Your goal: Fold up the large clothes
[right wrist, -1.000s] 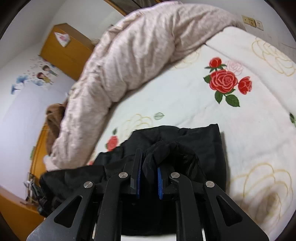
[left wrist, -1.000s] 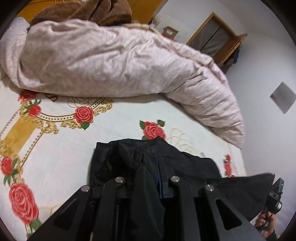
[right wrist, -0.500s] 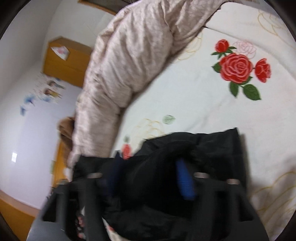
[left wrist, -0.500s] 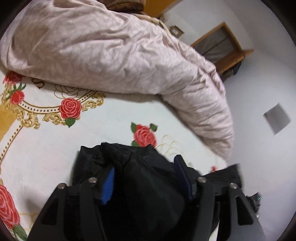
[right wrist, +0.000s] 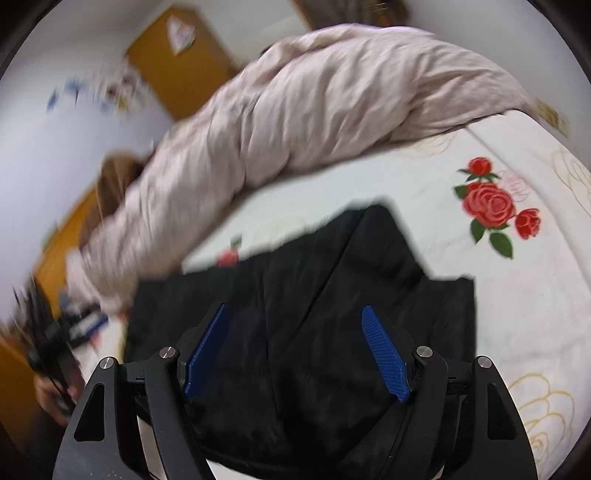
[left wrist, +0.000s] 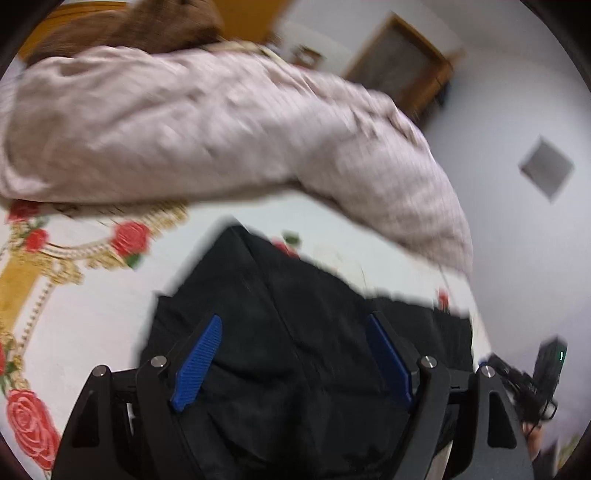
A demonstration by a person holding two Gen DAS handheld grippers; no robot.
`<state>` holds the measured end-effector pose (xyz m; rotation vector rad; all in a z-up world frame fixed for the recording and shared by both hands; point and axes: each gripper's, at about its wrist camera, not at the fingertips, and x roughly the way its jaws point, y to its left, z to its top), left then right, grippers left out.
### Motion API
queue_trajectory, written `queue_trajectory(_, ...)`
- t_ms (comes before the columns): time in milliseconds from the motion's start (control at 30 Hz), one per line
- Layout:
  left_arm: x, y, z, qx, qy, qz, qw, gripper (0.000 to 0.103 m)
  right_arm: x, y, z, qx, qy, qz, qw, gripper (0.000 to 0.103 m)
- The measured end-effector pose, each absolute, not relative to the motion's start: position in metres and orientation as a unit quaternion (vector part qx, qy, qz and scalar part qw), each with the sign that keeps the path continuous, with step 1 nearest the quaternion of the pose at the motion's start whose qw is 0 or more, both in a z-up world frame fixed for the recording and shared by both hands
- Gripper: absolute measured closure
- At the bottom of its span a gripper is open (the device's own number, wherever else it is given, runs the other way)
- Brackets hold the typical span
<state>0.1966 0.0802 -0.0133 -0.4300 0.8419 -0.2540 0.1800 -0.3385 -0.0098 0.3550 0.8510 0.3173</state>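
A black garment [left wrist: 295,332] lies folded on the rose-patterned bedsheet [left wrist: 92,302]; it also shows in the right wrist view [right wrist: 332,288]. My left gripper [left wrist: 291,354] is open above it, with blue pads wide apart and nothing between them. My right gripper [right wrist: 295,350] is also open over the garment and holds nothing. Both views are blurred by motion.
A rumpled pale pink duvet [left wrist: 221,129] is heaped across the far side of the bed, also in the right wrist view [right wrist: 314,122]. A brown blanket [left wrist: 147,26] lies behind it. The other gripper and hand show at the edge [left wrist: 535,376]. Wooden furniture stands by the walls.
Both grippers were shut on the black garment a second ago; they have opened and let it drop flat on the sheet, and have pulled back and up.
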Motion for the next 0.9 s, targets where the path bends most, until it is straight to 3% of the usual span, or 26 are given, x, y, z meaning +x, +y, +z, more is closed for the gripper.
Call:
queue_trajectory(333, 0.229, 0.013, -0.074, -0.102, 0.445, -0.137, 0.879, 0.021, 0.212, -0.322, -0.073, 0.048, 0.462, 0.093, 0.881, 0.028)
queue_trajectory(500, 0.242, 0.008, -0.068, -0.09, 0.465, -0.121, 0.873, 0.022, 0.227, -0.325, -0.074, 0.043, 0.478, 0.082, 0.873, 0.028)
queue_trajectory(700, 0.262, 0.017, -0.039, -0.054, 0.422, -0.112, 0.898, 0.021, 0.228, -0.319, -0.034, 0.058, 0.439, 0.086, 0.893, 0.028)
queue_trajectory(900, 0.304, 0.031, -0.081, -0.02, 0.458, -0.064, 0.886, 0.021, 0.276, -0.324, -0.084, 0.041, 0.497, 0.055, 0.865, 0.028)
